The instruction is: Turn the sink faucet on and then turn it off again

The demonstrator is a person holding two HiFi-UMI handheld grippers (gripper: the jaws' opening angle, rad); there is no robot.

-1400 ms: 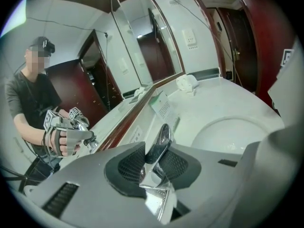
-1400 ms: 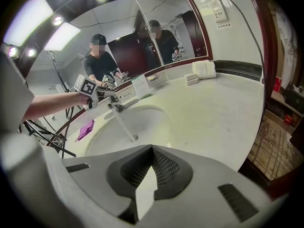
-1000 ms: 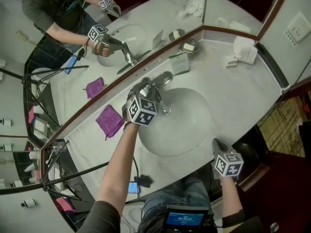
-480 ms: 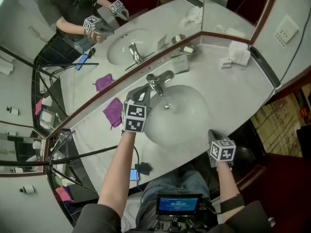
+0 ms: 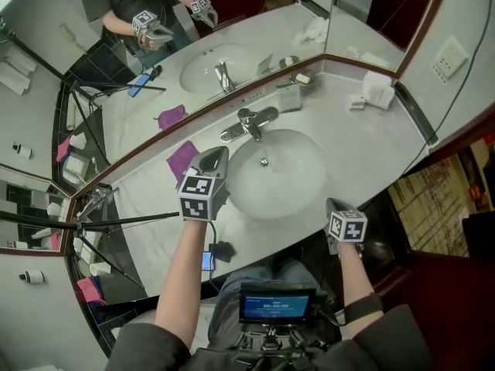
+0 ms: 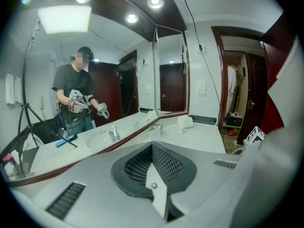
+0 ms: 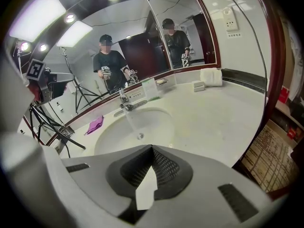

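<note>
The faucet (image 5: 249, 122) is seen running at the back edge of the sink (image 5: 298, 188); the left gripper (image 5: 217, 156) is held closed and empty just left of the sink, the right gripper (image 5: 332, 204) likewise at its front right

We see a pale marble counter (image 5: 363, 157) holding a sink basin (image 5: 286, 180), with a purple cloth (image 5: 182, 159) and a folded white towel (image 5: 377, 90) lying on it.

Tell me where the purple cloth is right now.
In the head view, the purple cloth lies on the counter left of the sink, just beyond the left tool.
</note>
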